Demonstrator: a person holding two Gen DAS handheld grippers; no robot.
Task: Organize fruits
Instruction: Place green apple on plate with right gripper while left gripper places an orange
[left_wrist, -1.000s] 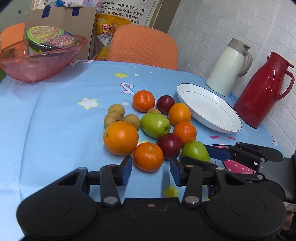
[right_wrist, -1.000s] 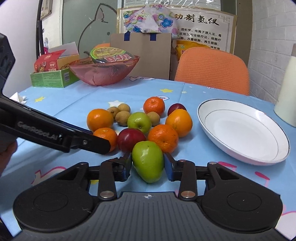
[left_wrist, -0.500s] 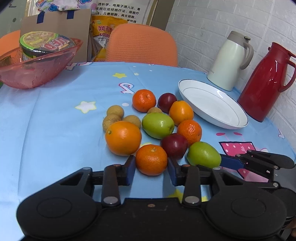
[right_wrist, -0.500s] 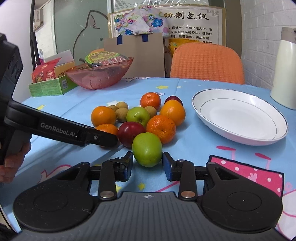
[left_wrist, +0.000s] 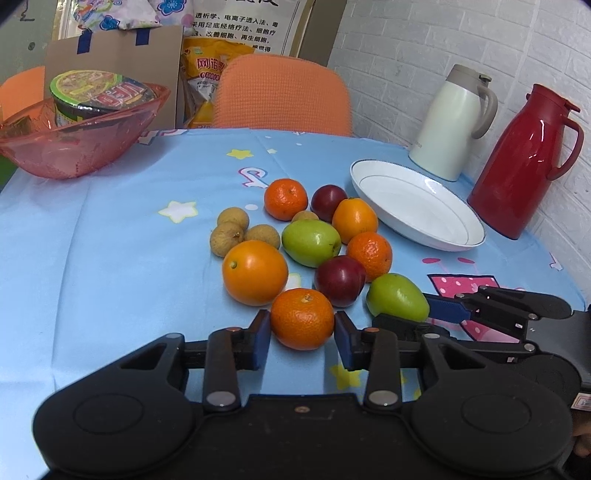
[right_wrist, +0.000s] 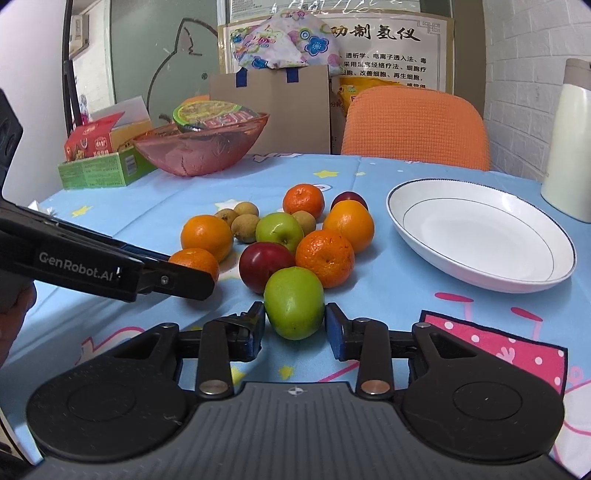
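Observation:
A heap of fruit lies on the blue tablecloth: oranges, mandarins, red plums, green apples and small brown longans (left_wrist: 231, 230). My left gripper (left_wrist: 302, 325) is open, its blue pads on either side of the nearest mandarin (left_wrist: 302, 319), which rests on the cloth. My right gripper (right_wrist: 295, 325) is shut on the near green apple (right_wrist: 294, 302), which sits at the heap's front edge. The left wrist view shows that apple (left_wrist: 397, 297) with the right gripper's fingers (left_wrist: 448, 312) beside it. An empty white plate (left_wrist: 417, 210) lies to the right of the heap.
A pink bowl (left_wrist: 81, 147) holding an instant-noodle cup stands far left. A white jug (left_wrist: 450, 122) and a red jug (left_wrist: 524, 162) stand behind the plate. An orange chair (left_wrist: 280, 96) is beyond the table, and a green box (right_wrist: 103, 170) sits at the left.
My left gripper has moved forward, so the mandarin now sits between its pads. The right gripper's pads have narrowed onto the green apple.

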